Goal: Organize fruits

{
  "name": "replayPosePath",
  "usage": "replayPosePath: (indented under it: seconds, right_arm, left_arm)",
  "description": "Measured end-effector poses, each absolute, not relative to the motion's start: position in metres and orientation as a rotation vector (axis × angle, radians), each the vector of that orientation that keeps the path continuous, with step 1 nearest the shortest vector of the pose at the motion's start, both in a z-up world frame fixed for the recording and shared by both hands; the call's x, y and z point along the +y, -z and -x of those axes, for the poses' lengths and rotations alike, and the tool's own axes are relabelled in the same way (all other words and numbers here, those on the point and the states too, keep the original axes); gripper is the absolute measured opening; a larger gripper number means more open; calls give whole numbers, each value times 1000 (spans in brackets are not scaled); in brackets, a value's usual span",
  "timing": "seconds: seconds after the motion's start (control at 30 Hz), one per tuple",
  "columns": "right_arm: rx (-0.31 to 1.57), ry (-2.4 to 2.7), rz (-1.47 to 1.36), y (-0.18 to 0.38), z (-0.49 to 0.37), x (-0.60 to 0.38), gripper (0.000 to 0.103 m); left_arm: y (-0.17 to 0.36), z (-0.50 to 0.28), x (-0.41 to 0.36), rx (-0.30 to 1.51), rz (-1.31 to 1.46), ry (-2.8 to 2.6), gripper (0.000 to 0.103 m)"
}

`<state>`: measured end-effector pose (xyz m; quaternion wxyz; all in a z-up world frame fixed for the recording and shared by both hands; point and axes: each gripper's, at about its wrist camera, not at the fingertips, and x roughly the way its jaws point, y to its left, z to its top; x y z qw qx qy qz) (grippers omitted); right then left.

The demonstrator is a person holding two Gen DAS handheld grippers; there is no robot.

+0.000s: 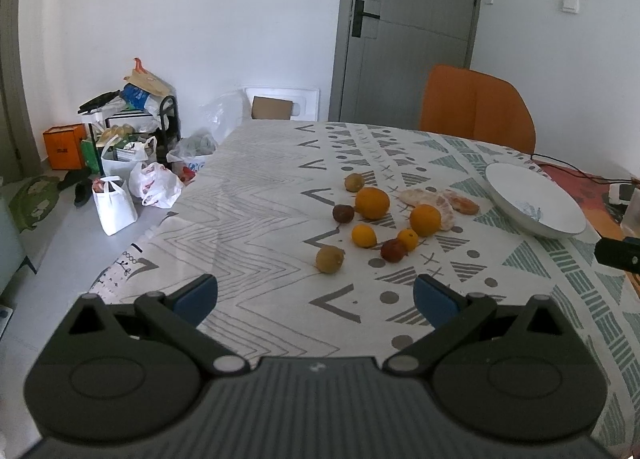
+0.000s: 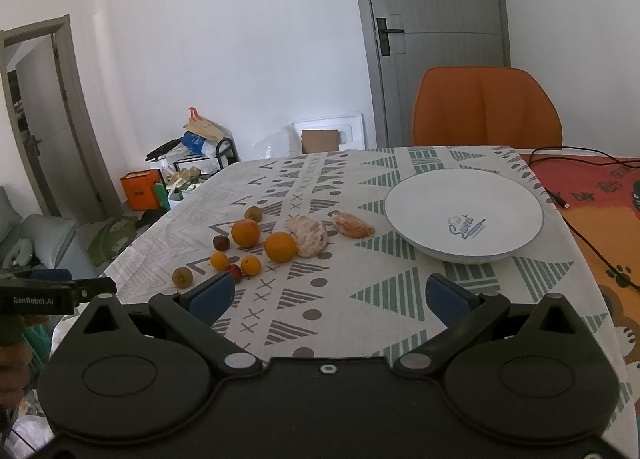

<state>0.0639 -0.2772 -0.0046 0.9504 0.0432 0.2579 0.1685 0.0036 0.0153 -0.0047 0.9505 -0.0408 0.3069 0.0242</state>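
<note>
— Fruit?
— Scattered loose on the table under a zigzag-and-triangle patterned cloth (image 2: 360, 299): two larger round oranges (image 2: 245, 233), two small orange citrus (image 2: 219, 260), two dark reddish-brown small fruits (image 2: 221, 243), two dull yellow-green small round fruits (image 2: 182, 277), plus a peeled pale citrus half (image 2: 308, 235) and an orange peeled piece (image 2: 352, 225). All bunched left of the wide white ceramic bowl with blue "Sweet" lettering (image 2: 520, 199).

— Bowl status?
— Nothing in it. Sits apart from the cluster, to its right, near the table's red-orange mat side; likely the gathering spot, judging by the task.

— Jaws?
— Left gripper (image 1: 316, 299): blue pads spread wide, nothing between, hovering over the cloth short of the nearest yellow-green fruit. Right gripper (image 2: 332, 295): likewise spread and bare, aimed between the fruit cluster and the bowl.

— Why held that way?
— Probably a ready stance: wide opening suits the round oranges, and each side covers its own ground, left nearer the fruit, right nearer the bowl.

— Progress?
— Barely begun, by the look; no fruit sorted yet.

— Risks?
— Round fruit likely to roll if nudged; peeled segments soft, apt to squash under a firm pinch.
</note>
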Motion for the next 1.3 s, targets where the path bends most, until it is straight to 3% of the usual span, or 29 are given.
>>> replayPosePath:
  seconds: [0.67,0.83,1.3]
  right_arm:
    - [509,-332,-94,23,-95,-275,103]
    - [529,-358,-118,32,-107,-273,100]
    - [603,-401,-137,57,-141,-246,72]
  left_arm:
    - [24,-40,11,601,114,-9,101]
    - [33,-54,14,610,126,-11,89]
    - [61,-92,22,678,183,-8,55]
